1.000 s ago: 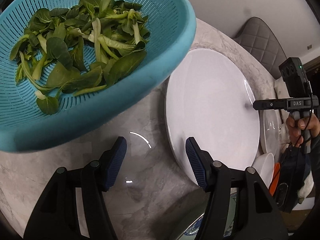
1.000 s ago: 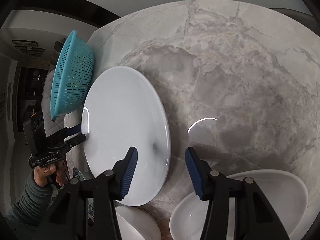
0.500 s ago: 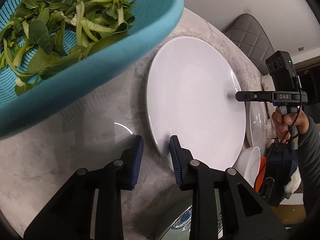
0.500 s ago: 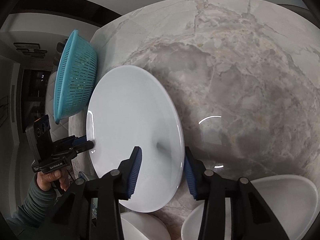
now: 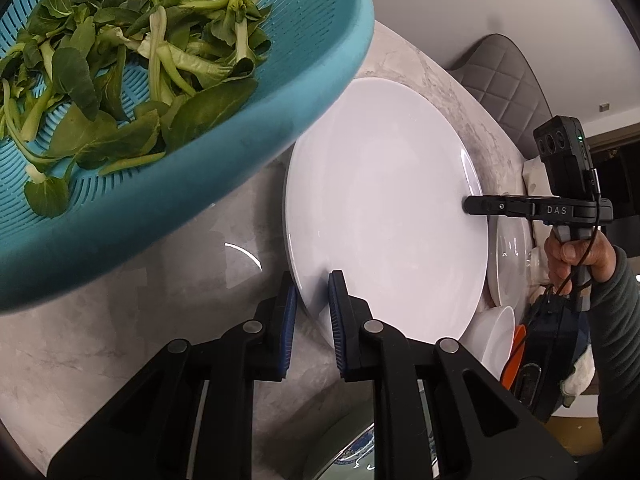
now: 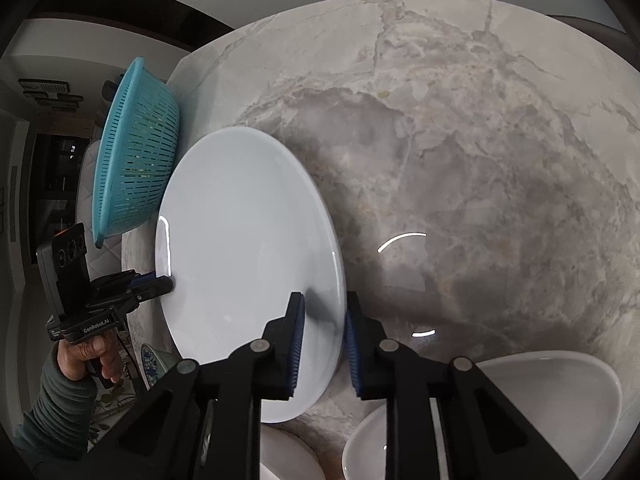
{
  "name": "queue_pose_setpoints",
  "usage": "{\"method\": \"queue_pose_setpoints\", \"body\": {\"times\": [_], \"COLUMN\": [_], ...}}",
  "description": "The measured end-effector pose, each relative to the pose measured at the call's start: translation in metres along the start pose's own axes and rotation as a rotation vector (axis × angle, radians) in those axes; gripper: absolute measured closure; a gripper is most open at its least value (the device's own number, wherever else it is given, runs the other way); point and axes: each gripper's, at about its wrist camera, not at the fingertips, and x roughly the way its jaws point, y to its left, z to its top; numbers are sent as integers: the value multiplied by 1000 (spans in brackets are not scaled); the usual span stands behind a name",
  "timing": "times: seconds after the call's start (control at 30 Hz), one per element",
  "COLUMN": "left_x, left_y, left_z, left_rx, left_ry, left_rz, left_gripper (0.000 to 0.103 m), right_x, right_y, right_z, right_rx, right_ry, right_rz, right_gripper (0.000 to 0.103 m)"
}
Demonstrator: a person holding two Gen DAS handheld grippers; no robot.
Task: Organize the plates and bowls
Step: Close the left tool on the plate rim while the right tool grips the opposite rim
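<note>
Far left, on the marble table [image 6: 460, 152]: teal colander [image 5: 224, 168] full of green leaves [image 5: 132, 68], tilted and overhanging the near edge of the large white plate [image 5: 380, 216]; likely in the way of a straight lift on that side; next, the left gripper [image 5: 312, 312], fingers nearly together with the plate rim between the blue pads, apparently pinching it; in the middle, the plate itself, flat on the marble or barely raised, hard to tell which; held at two opposite rims probably for balance, being wide and smooth; on its far rim, the right gripper [image 6: 324, 330], narrowed around the edge in the same manner; further right, close beside the plate, an oval white dish [image 6: 532, 404] and a small white bowl [image 5: 496, 340]; tight clearance there for any sideways sliding.
</note>
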Motion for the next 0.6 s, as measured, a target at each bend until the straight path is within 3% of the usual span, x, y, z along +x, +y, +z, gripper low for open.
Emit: {"method": "queue_pose_setpoints", "body": {"times": [0.13,0.6], "left_x": [-19,-22], "left_y": [10,-1], "left_z": [-12,-9], "left_rx": [2,12], "left_ry": [-8,-30], "left_rz": [32,48], "left_gripper": [89,89], "right_x": [0,-9], "right_y": [3,3], "right_z": [-2,-2], "right_rx": [-8,2], "right_ry": [-16,-67], "right_rz": [-20,-48], "right_gripper": [84,84]}}
